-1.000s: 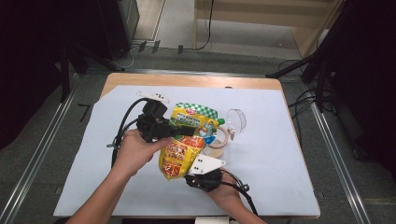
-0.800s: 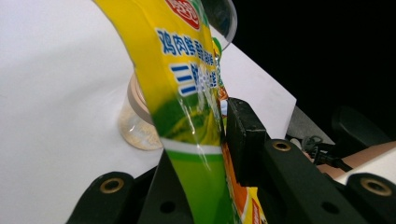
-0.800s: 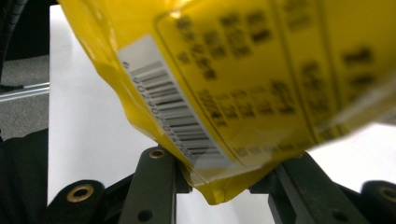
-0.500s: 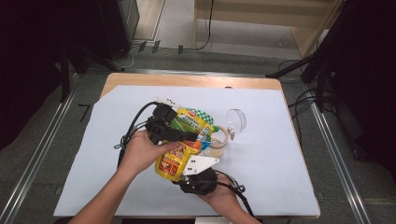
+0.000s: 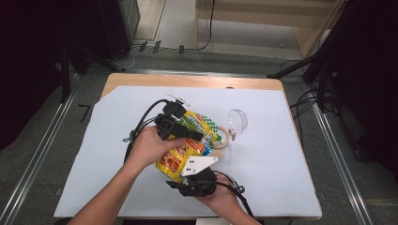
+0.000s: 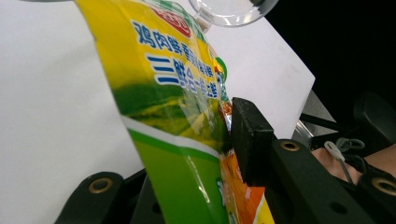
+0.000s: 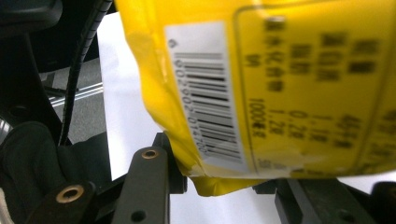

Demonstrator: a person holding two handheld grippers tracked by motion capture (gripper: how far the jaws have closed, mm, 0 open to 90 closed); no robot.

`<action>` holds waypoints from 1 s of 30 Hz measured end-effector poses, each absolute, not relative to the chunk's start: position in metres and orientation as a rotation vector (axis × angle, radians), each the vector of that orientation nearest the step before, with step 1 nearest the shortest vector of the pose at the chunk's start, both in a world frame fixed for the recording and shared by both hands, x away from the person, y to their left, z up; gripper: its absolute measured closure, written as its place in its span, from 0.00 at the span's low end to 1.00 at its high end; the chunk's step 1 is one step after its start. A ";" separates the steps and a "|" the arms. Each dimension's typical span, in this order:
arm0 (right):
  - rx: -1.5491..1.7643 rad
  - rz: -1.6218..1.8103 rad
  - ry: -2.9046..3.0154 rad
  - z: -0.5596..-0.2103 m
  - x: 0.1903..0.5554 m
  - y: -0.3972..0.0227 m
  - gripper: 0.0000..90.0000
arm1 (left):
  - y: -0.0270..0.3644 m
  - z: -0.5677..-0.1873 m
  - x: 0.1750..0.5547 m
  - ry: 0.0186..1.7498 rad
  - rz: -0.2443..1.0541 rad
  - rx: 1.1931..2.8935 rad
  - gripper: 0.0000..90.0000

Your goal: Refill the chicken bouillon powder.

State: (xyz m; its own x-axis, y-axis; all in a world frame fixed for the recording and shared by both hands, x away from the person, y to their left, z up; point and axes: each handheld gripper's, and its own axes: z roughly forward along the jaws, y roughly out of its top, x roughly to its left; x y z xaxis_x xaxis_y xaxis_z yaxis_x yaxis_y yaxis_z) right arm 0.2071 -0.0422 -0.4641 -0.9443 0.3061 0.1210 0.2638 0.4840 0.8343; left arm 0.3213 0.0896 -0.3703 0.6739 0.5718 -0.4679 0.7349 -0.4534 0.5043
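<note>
Snack packets are seen gripped between two hand-held tools at the middle of a bench point(image 5: 281, 197) covered by a white sheet point(image 5: 272, 164). In the high view, the left tool point(image 5: 199, 136) is held from nine o'clock across a green-and-yellow packet point(image 5: 199, 123), whose far end points toward twelve o'clock. Just below it, toward six o'clock, a yellow-and-orange packet point(image 5: 174, 158) is met by the right tool point(image 5: 191, 165), which is brought in from six o'clock with its grey three-cornered plate uppermost.

In the left gripper view, the green-and-yellow packet point(image 6: 173, 107) is shown standing between the jaws, with the right-hand pad point(image 6: 250, 137) pressed against its edge, where a strip of orange wrapper also shows; the other jaw is hidden behind the film. The jaws have just been closing a little further, with the packet between them, and are set narrowly apart.

In the right gripper view, the barcoded back of the yellow-and-orange packet point(image 7: 280, 88) is seen filling the space over the jaws, its lower seam caught between them. These jaws have just been opening slightly, yet the packet's corner is still seen nipped there.

A roll of tape point(image 5: 224, 137) is seen at three o'clock of the packets, touching them, and a clear round lid point(image 5: 238, 121) stands on edge just beyond it, toward two o'clock. Black cables point(image 5: 141, 125) are trailed from the left tool toward nine o'clock.
</note>
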 end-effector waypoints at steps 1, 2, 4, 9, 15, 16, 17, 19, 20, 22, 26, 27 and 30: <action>0.503 1.474 2.671 -0.464 0.208 -0.042 0.72 | 0.087 -0.373 0.325 1.016 -0.316 2.195 0.87; 0.504 1.470 2.672 -0.464 0.208 -0.042 0.71 | 0.086 -0.374 0.327 1.022 -0.323 2.200 0.87; 0.512 1.464 2.678 -0.463 0.210 -0.042 0.71 | 0.085 -0.374 0.329 1.026 -0.326 2.208 0.88; 0.554 1.476 2.670 -0.461 0.217 -0.045 0.69 | 0.083 -0.373 0.337 1.076 -0.334 2.195 0.89; 0.546 1.427 2.685 -0.460 0.219 -0.043 0.66 | 0.083 -0.378 0.342 1.093 -0.369 2.196 0.88; 0.550 1.424 2.686 -0.460 0.218 -0.043 0.66 | 0.084 -0.379 0.342 1.093 -0.370 2.195 0.88; 0.556 1.422 2.685 -0.460 0.218 -0.043 0.67 | 0.084 -0.378 0.341 1.101 -0.369 2.187 0.87; 0.587 1.436 2.679 -0.460 0.219 -0.044 0.69 | 0.085 -0.378 0.340 1.098 -0.386 2.175 0.84; 0.598 1.451 2.672 -0.459 0.220 -0.045 0.69 | 0.085 -0.376 0.339 1.098 -0.388 2.171 0.82; 0.672 1.516 2.670 -0.460 0.224 -0.048 0.71 | 0.086 -0.376 0.338 1.097 -0.387 2.163 0.75; 0.724 1.552 2.666 -0.461 0.228 -0.053 0.72 | 0.088 -0.371 0.334 1.093 -0.371 2.163 0.72; 0.747 1.562 2.661 -0.461 0.230 -0.055 0.71 | 0.088 -0.371 0.333 1.092 -0.378 2.163 0.71; 0.804 1.616 2.654 -0.462 0.235 -0.059 0.71 | 0.088 -0.371 0.331 1.095 -0.357 2.187 0.69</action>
State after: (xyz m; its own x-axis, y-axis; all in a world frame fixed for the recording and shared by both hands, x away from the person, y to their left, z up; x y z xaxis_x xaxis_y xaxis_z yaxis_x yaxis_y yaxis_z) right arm 0.2350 -0.0593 -0.4619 -0.8724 0.3796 0.3080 0.4479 0.3683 0.8147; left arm 0.3308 0.0882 -0.3708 0.6128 0.6095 -0.5030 0.7888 -0.4341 0.4351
